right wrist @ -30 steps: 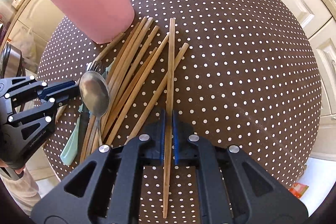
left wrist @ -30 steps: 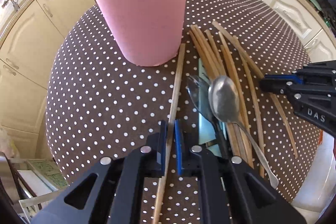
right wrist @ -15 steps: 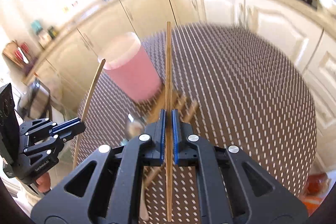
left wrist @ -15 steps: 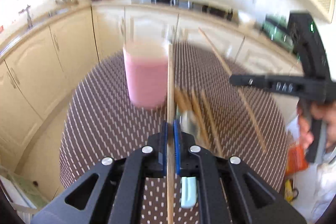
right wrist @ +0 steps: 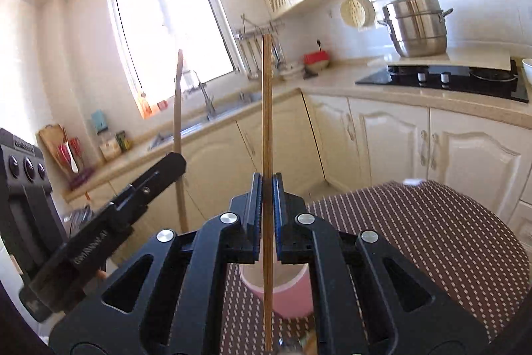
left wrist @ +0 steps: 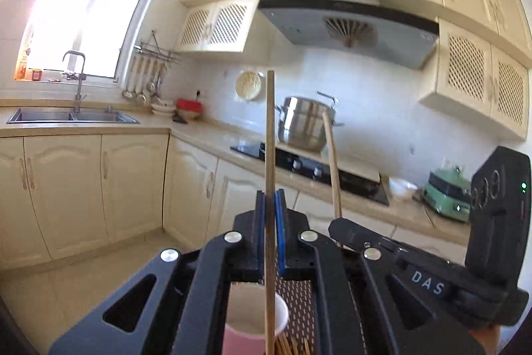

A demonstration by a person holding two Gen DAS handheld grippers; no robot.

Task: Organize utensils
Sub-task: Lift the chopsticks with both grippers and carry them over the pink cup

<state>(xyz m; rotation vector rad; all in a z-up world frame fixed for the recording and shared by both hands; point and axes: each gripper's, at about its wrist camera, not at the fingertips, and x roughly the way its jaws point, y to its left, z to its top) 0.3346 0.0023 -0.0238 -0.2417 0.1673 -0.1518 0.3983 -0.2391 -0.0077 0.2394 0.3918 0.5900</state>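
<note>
Two grippers, each clamped on one upright chopstick above the pink cup.

Left wrist view: the left gripper point(left wrist: 270, 215) pinches a chopstick point(left wrist: 270, 135) between blue pads; below sits the pink cup point(left wrist: 246, 325) on the dotted tablecloth point(left wrist: 299, 295), loose chopsticks point(left wrist: 287, 348) just right of it. To the right, the right gripper point(left wrist: 345, 232), marked "DAS", holds a second chopstick point(left wrist: 332, 162); only here do the range hood point(left wrist: 345, 25) and green appliance point(left wrist: 447, 193) show.
Right wrist view: its jaws are closed on that chopstick point(right wrist: 267, 108); the cup point(right wrist: 289, 291) stands near, directly below. The left gripper point(right wrist: 166, 168) at left carries illegible lettering; a cutting board point(right wrist: 53, 138) shows only here.
</note>
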